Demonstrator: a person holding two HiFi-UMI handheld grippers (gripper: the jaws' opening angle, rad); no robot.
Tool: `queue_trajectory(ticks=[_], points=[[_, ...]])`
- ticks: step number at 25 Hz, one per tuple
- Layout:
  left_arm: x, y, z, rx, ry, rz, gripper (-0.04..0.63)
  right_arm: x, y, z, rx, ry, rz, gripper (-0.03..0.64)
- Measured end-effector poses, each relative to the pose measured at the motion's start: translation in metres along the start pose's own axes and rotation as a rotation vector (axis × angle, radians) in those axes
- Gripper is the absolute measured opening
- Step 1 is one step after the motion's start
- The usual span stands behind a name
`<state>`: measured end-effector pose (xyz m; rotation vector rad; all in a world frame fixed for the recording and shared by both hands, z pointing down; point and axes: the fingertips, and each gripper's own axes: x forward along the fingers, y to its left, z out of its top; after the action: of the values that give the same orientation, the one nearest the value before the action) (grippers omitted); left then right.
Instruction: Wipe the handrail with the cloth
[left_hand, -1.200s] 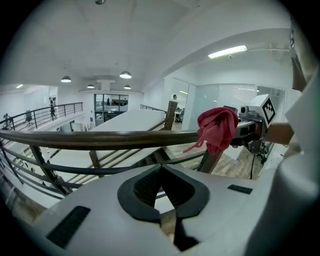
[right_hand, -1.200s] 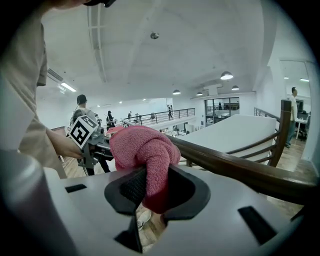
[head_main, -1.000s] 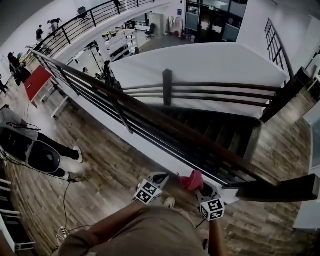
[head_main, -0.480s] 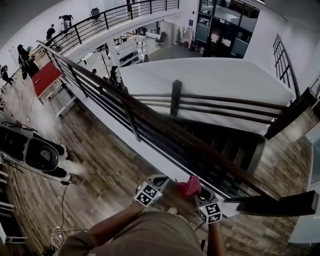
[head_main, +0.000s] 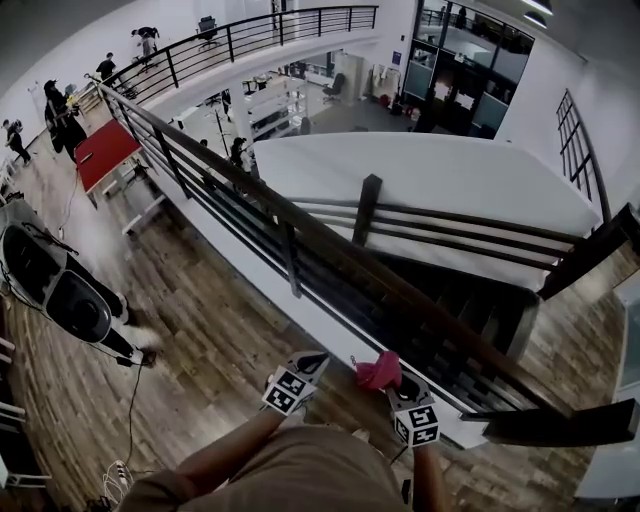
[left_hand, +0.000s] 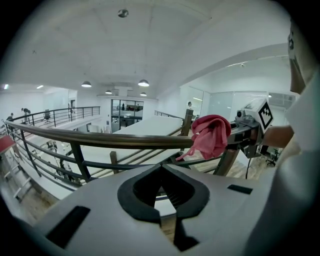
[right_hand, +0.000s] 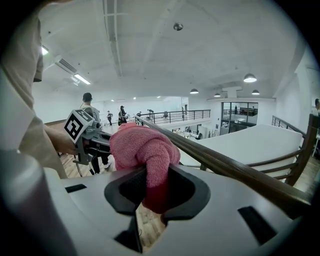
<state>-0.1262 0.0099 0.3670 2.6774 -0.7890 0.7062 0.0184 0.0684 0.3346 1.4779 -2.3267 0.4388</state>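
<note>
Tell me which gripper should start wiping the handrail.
Right. The right gripper is shut on the pink cloth, close beside the wooden handrail; the left gripper is shut on nothing.

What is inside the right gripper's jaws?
The pink cloth, bunched up and clamped by the right gripper. The cloth covers the jaws' inner faces, so how deep it sits cannot be seen.

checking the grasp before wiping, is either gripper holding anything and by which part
The right gripper grips the pink cloth by a bunched fold, the rest bulging past its jaws. The left gripper, shut, holds nothing.
</note>
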Motion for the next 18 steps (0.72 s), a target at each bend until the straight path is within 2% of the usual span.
queue_trajectory(ticks=[3, 8, 14, 18], points=[[-0.011, 0.028, -0.004, 0.013, -0.001, -0.017, 0.017, 0.025, 0.016, 0.008, 0.034, -0.005, -0.026, 0.1], [-0.023, 0.06, -0.018, 0.047, 0.016, -0.063, 0.017, 0.051, 0.038, 0.01, 0.16, -0.033, -0.046, 0.1], [-0.031, 0.092, -0.039, 0.062, 0.052, -0.11, 0.017, 0.071, 0.06, -0.006, 0.19, -0.017, -0.088, 0.1], [-0.036, 0.095, -0.038, 0.067, 0.051, -0.136, 0.017, 0.066, 0.061, -0.006, 0.23, -0.023, -0.124, 0.1]])
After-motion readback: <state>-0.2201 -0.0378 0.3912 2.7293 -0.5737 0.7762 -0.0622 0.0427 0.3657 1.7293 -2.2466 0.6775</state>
